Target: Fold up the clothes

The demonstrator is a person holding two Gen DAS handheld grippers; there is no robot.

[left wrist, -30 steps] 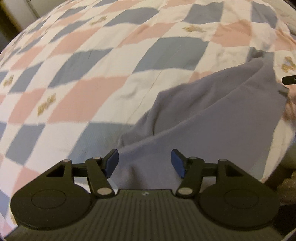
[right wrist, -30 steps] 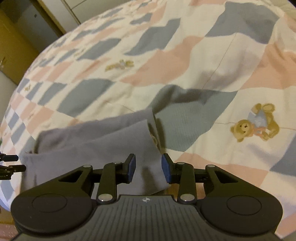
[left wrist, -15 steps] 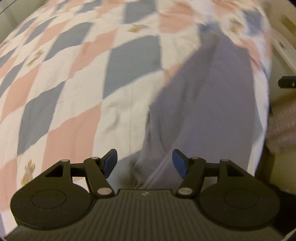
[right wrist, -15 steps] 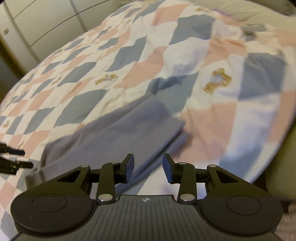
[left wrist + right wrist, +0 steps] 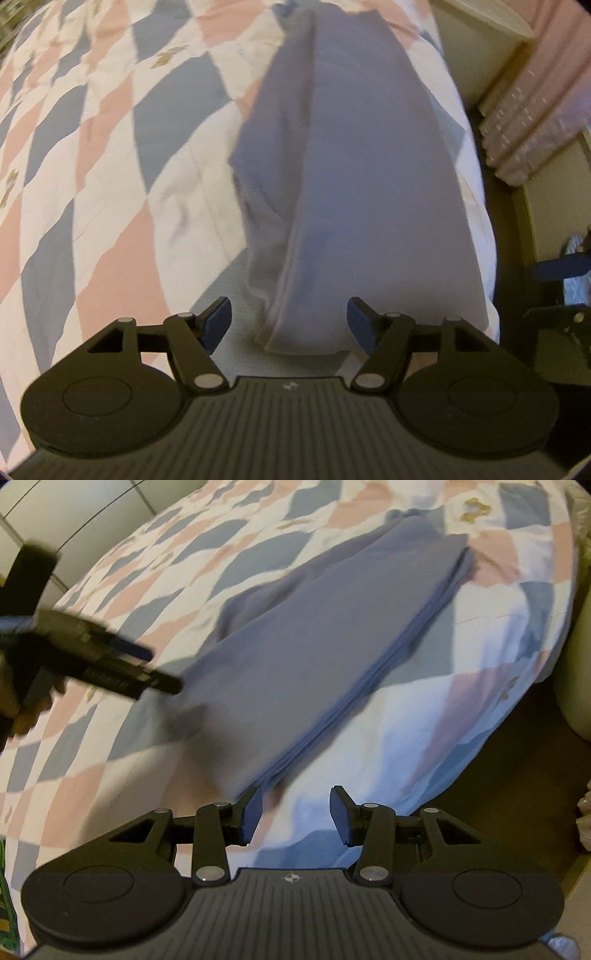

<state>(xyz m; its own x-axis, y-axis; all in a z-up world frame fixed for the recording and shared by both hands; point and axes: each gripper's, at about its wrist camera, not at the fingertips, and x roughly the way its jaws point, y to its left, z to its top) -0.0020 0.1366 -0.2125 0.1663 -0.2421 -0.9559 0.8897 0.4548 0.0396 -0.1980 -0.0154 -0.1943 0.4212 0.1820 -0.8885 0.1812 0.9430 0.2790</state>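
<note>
Grippers: 2, left gripper (image 5: 289, 325) and right gripper (image 5: 295, 818), both opening, empty; 1 folded garment (image 5: 314, 657).

Both views are lit dimly with a warm yellowish cast, and heavy fisheye bending is seen at the edges. The quilt (image 5: 110, 155) is smeared by motion blur, and a soft shadow is thrown on the grey garment (image 5: 317, 657).

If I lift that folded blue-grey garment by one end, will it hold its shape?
Probably not. The blue-grey garment looks thin and soft, so it should droop. Its stacked layers show at the edge and may slide apart. It seems light.
</note>
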